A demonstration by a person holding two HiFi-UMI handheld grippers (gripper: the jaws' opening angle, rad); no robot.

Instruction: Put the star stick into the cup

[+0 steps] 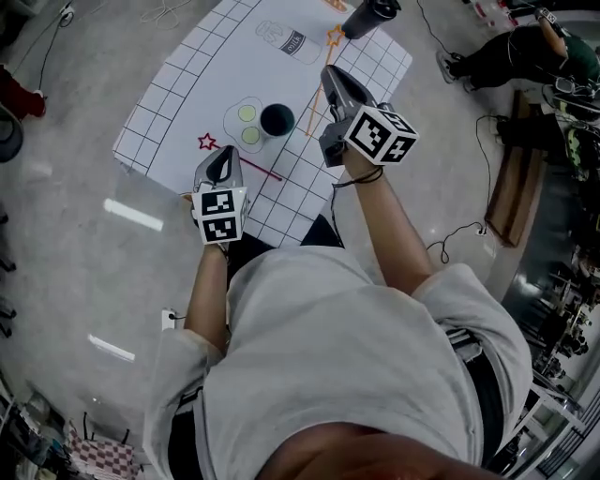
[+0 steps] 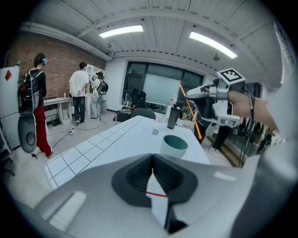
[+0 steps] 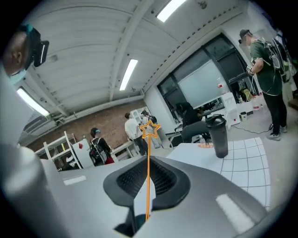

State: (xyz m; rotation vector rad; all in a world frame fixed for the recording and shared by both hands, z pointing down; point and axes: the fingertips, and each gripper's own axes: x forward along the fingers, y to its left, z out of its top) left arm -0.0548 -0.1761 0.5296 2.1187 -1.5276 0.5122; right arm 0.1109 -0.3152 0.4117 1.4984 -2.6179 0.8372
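One orange star stick (image 3: 149, 153), one red star stick (image 1: 206, 142), one cup (image 1: 277, 119), one dark shaker (image 1: 366, 17).

An orange star stick (image 3: 148, 172) is gripped between the closed jaws of the right tool (image 3: 149, 160) and is held in the air, star end forward. A red star stick (image 1: 261, 170) is laid flat on the counter (image 1: 178, 112) near the dark teal cup (image 1: 277, 119), which is set upright.
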